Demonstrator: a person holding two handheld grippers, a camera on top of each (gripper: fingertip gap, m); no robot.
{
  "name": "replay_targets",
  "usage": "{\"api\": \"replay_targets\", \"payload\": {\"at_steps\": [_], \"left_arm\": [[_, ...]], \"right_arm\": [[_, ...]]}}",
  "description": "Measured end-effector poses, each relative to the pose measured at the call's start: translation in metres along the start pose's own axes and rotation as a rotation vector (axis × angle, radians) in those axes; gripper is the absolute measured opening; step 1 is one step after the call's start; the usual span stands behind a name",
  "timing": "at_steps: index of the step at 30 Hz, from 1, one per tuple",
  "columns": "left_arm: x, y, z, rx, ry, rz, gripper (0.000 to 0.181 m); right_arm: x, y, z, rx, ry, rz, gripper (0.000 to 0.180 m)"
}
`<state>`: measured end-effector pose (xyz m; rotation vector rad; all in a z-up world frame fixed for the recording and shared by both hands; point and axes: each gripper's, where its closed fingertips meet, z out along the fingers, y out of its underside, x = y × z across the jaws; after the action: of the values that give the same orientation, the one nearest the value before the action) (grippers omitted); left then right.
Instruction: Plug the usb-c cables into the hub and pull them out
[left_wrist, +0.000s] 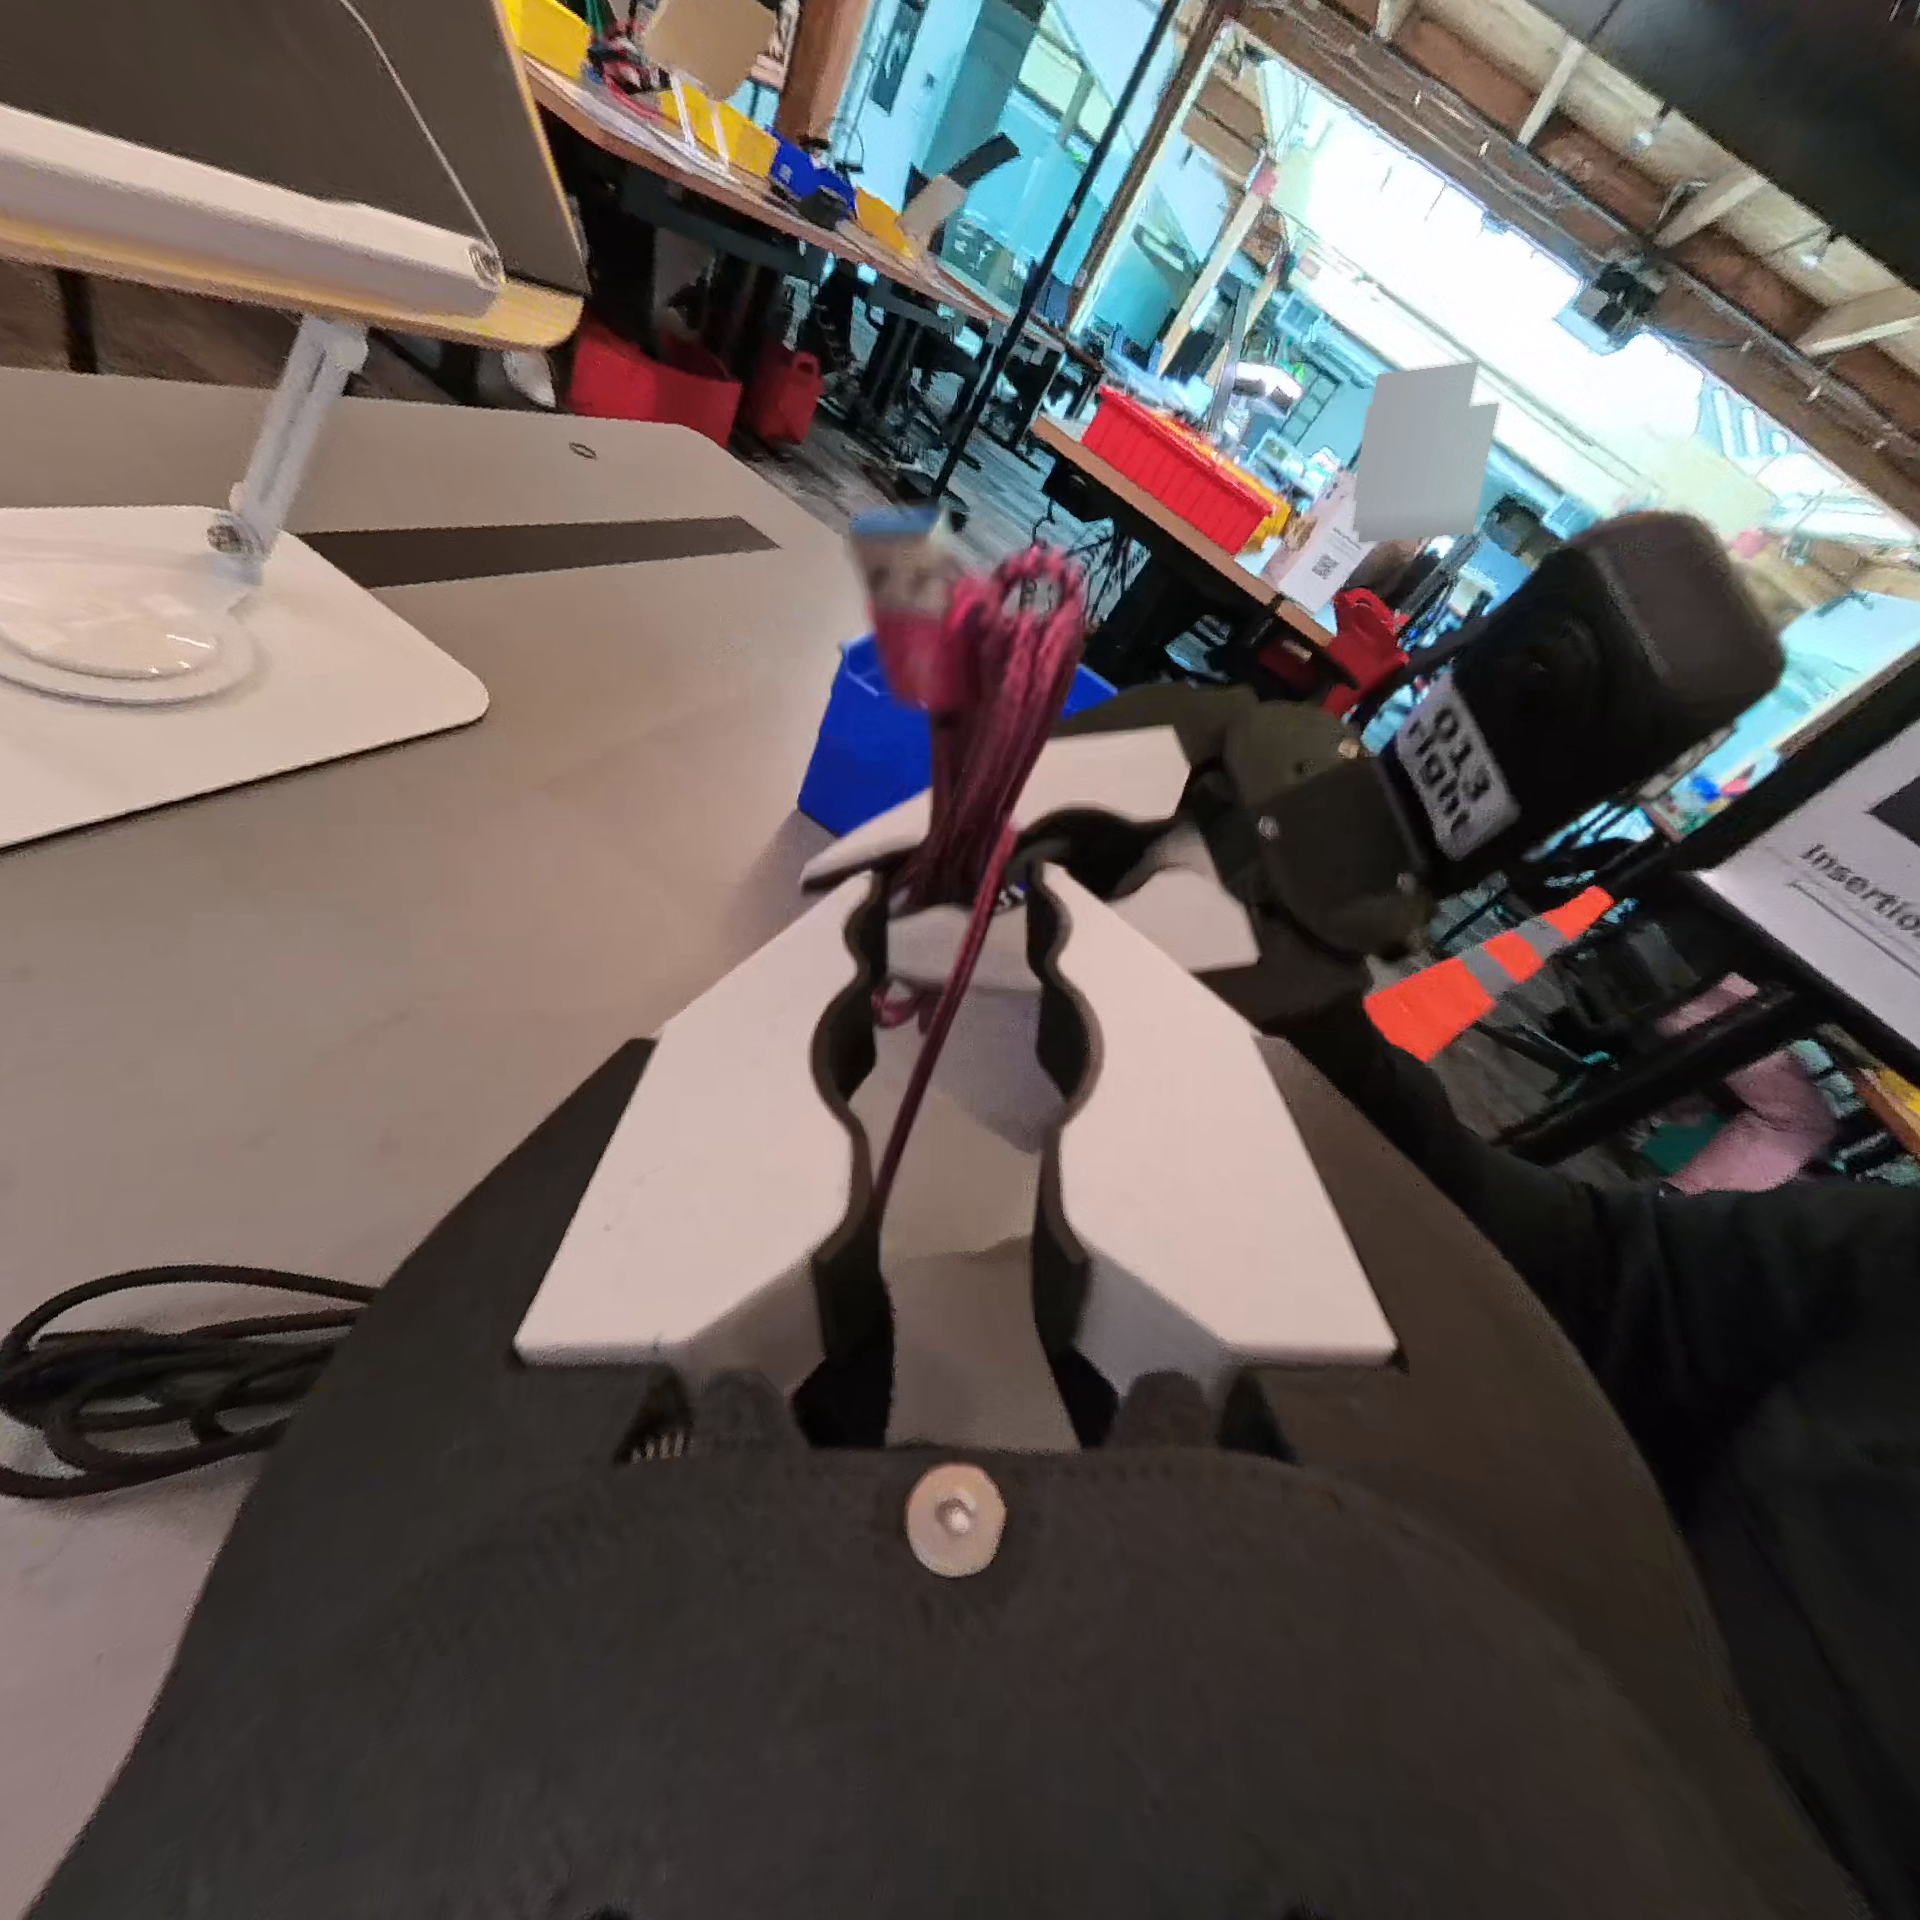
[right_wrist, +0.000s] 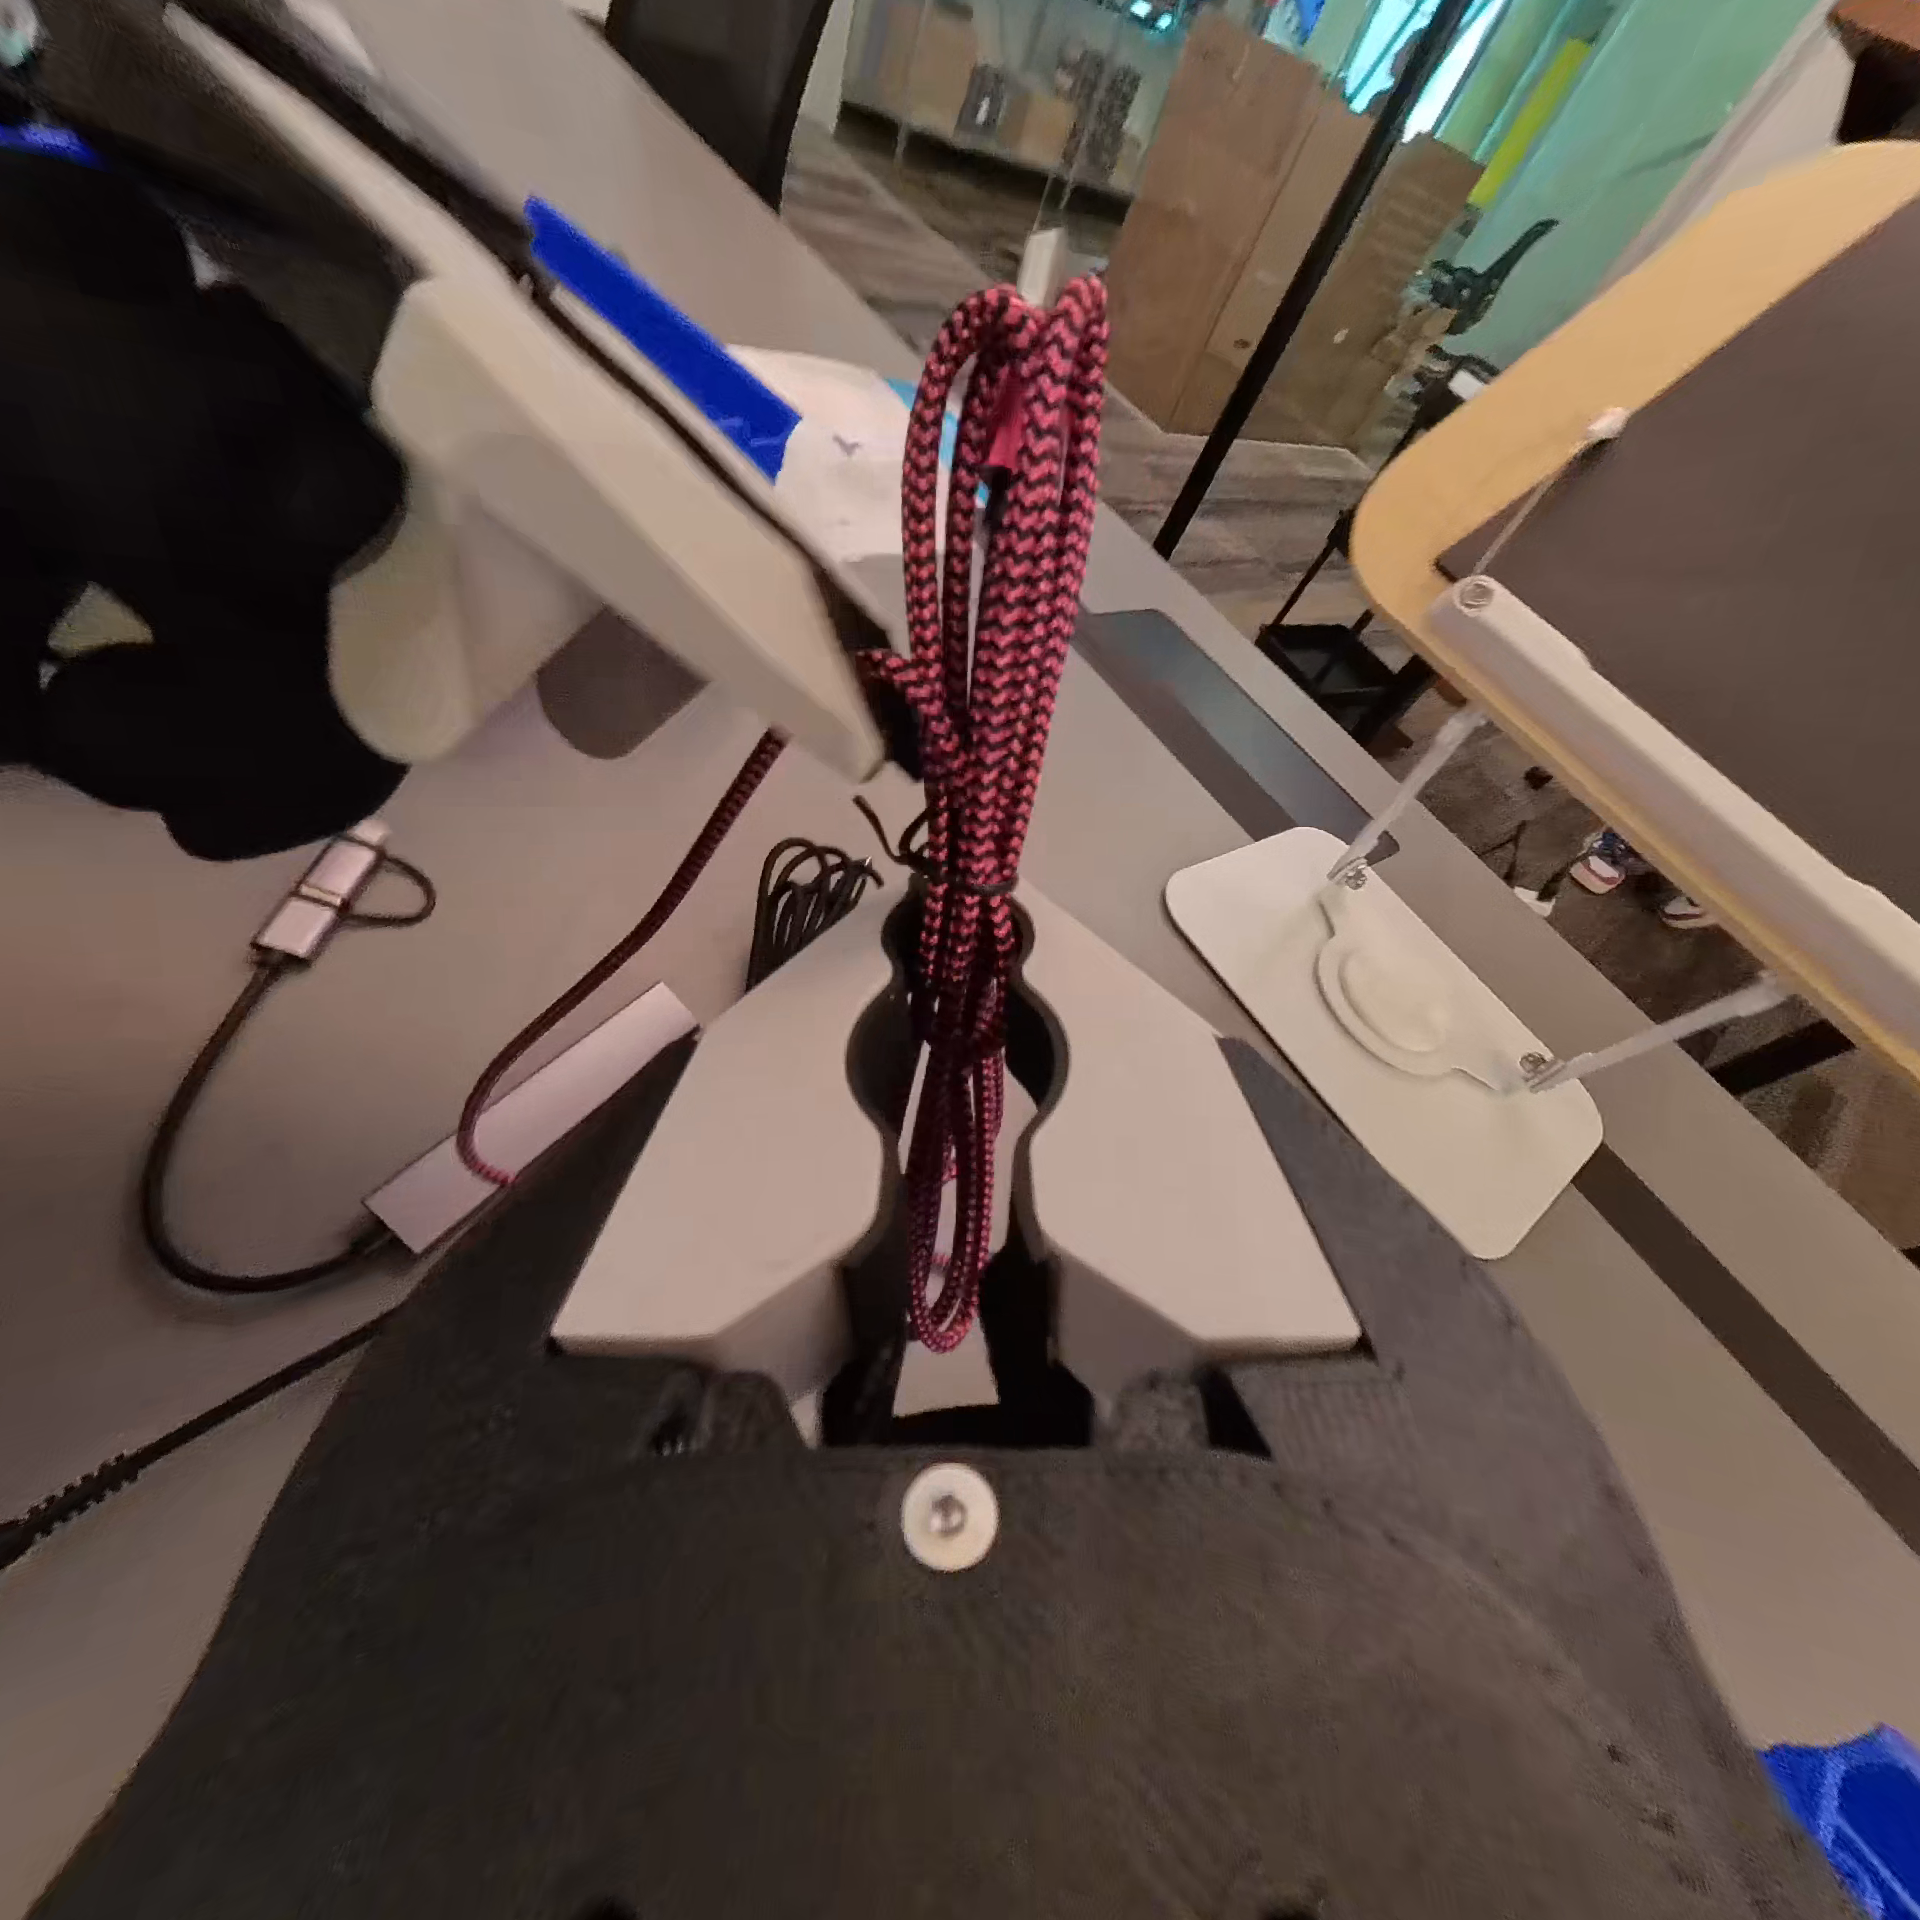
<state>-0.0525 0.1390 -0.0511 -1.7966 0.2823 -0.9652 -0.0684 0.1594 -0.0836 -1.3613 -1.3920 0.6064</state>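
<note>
Between the white fingers of the right gripper stands a bundled pink-and-black braided cable, its long axis running upright from the claw toward twelve o'clock in the right wrist view. The bundle is folded into several parallel loops, with the bend of the loops at the top and another bend hanging low inside the finger gap; a thin dark tie cinches it just at the fingertips. The weave is a zigzag of pink on black. The right gripper's fingers are closed on this bundle near its middle.

At about ten o'clock in that view the left gripper reaches in, its tips touching the bundle's left side; whether it pinches a strand cannot be told from here. In the left wrist view the left gripper has its fingers drawn close, with a single pink strand running down through the gap and the blurred cable bundle rising toward twelve o'clock just beyond the tips; the right gripper's body lies at two o'clock.

On the grey table at eight o'clock lies a silver hub, long axis slanting from lower left to upper right, with a dark cable leaving its lower end and a pink braided lead meeting its side. A black cable coil lies behind it. A white stand base sits at three o'clock.
</note>
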Motion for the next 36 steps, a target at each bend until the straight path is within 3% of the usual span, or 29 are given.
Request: {"api": "replay_targets", "payload": {"at_steps": [4,9,14,20,33,36], "left_arm": [[0.01,0.026,0.006,-0.095,0.087,0.012,0.035],[0.022,0.06,0.019,-0.221,0.143,0.072,0.0],[0.026,0.024,0.01,-0.065,0.158,0.06,0.0],[0.039,-0.018,0.005,0.053,0.18,0.09,0.0],[0.041,-0.008,0.024,-0.01,0.144,0.165,0.008],[0.038,-0.009,0.023,0.003,0.104,0.187,0.0]], "right_arm": [[0.013,-0.007,-0.01,0.053,0.007,0.086,0.009],[0.029,-0.016,-0.021,0.085,0.058,0.094,0.008],[0.044,-0.009,-0.034,0.053,0.093,0.086,0.008],[0.025,-0.003,-0.029,0.035,0.037,0.093,0.01],[0.003,-0.004,-0.023,-0.013,-0.033,0.072,0.009],[0.002,-0.003,-0.023,-0.036,-0.046,0.068,0.009]]}}
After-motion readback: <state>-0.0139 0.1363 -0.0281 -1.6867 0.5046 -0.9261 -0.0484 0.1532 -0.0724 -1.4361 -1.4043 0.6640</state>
